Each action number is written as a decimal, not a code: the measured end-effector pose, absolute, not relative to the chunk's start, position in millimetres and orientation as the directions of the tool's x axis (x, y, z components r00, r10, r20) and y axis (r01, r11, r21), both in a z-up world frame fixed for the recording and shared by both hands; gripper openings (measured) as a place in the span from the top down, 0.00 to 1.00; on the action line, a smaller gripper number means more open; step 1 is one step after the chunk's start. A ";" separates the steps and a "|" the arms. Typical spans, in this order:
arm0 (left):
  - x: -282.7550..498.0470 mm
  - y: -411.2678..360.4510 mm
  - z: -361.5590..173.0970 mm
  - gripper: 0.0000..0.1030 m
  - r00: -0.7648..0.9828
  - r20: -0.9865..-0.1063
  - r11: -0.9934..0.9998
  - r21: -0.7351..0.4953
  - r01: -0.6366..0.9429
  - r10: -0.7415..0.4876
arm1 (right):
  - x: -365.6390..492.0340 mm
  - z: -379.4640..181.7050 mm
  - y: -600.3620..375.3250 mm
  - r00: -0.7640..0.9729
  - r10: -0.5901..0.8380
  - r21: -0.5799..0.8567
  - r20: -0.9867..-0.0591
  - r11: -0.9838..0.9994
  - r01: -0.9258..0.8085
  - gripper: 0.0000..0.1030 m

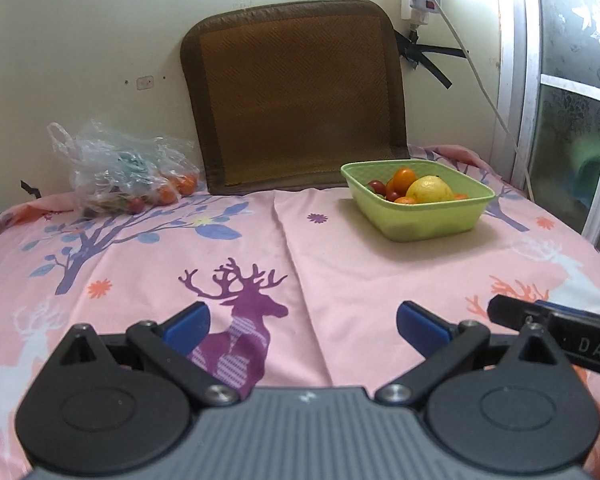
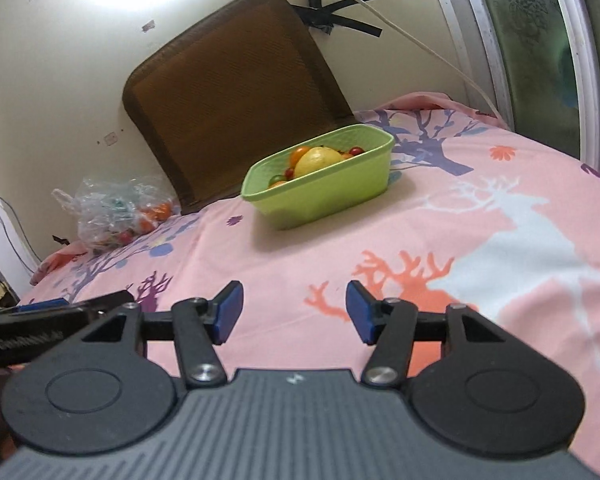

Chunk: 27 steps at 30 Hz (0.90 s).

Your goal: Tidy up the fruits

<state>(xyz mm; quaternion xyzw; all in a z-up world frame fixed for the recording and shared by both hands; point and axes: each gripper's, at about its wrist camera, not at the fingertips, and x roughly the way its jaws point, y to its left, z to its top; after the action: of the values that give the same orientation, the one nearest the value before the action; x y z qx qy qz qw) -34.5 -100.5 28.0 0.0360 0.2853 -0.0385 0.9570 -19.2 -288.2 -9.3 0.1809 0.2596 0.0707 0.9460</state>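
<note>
A light green basket [image 1: 428, 222] [image 2: 332, 196] stands on the pink sheet at the back right. In it lie a yellow lemon [image 1: 430, 189] [image 2: 316, 160], small oranges [image 1: 404, 177] and red cherry tomatoes [image 1: 376, 187]. A clear plastic bag [image 1: 116, 168] [image 2: 112, 208] with more oranges and tomatoes lies at the back left by the wall. My left gripper [image 1: 303, 326] hangs open wide over the sheet, nothing between its blue pads. My right gripper [image 2: 295, 312] is open too and holds nothing. Both are well short of the basket.
A brown woven cushion [image 1: 296, 96] [image 2: 236, 96] leans on the wall behind the basket. A white cable [image 1: 476, 76] and power strip hang at the upper right. A window frame [image 1: 536, 112] borders the bed's right side. The right gripper's tip [image 1: 540, 314] shows in the left wrist view.
</note>
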 end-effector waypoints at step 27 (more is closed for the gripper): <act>-35.7 -88.4 21.7 0.00 0.845 -0.533 0.993 0.117 0.015 0.050 | -26.8 -8.2 -273.5 0.854 0.218 0.387 -0.472 0.922 -0.021 0.39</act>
<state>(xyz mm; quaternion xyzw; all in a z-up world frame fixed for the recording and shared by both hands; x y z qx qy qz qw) -35.7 -88.4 21.7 0.0581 0.2783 0.0091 0.9587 -26.8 -273.5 -8.2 0.1871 0.2624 0.0633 0.9445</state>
